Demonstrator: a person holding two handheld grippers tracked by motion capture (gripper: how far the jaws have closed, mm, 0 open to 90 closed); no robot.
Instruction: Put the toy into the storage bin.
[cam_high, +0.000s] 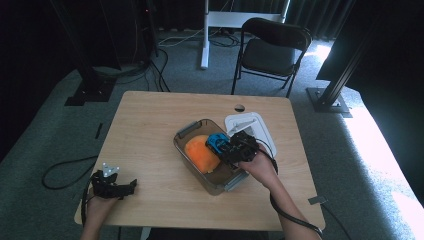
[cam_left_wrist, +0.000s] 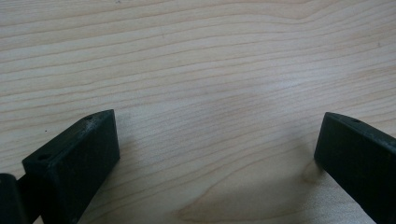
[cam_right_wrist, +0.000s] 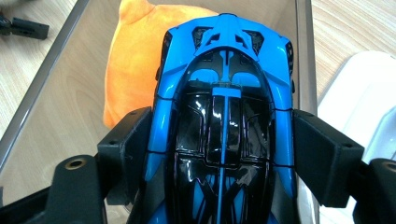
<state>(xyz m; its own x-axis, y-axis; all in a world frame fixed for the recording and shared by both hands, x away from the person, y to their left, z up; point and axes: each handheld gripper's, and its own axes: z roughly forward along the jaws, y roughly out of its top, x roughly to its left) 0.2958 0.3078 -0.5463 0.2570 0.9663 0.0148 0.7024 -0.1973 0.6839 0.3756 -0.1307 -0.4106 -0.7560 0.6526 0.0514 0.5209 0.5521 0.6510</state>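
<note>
While the high view shows the right gripper (cam_high: 231, 148) holding a blue toy car (cam_high: 217, 142) over the clear storage bin (cam_high: 186, 131) near the table's (cam_high: 150, 120) middle, beside an orange plush cushion (cam_high: 201, 153) already inside, the step in hand looks like packing the car, with the white lid (cam_high: 260, 124) lying against the bin toward the far right corner. From the left gripper view, the left gripper (cam_left_wrist: 217, 154) rests with jaws wide and empty on bare wood by the near left corner. Seen from the right gripper view, both pads clamp the car's (cam_right_wrist: 223, 121) flanks above the cushion (cam_right_wrist: 128, 56), so the next move probably calls for lowering it into the free floor beside the cushion, clear of the bin wall (cam_right_wrist: 303, 51).
</note>
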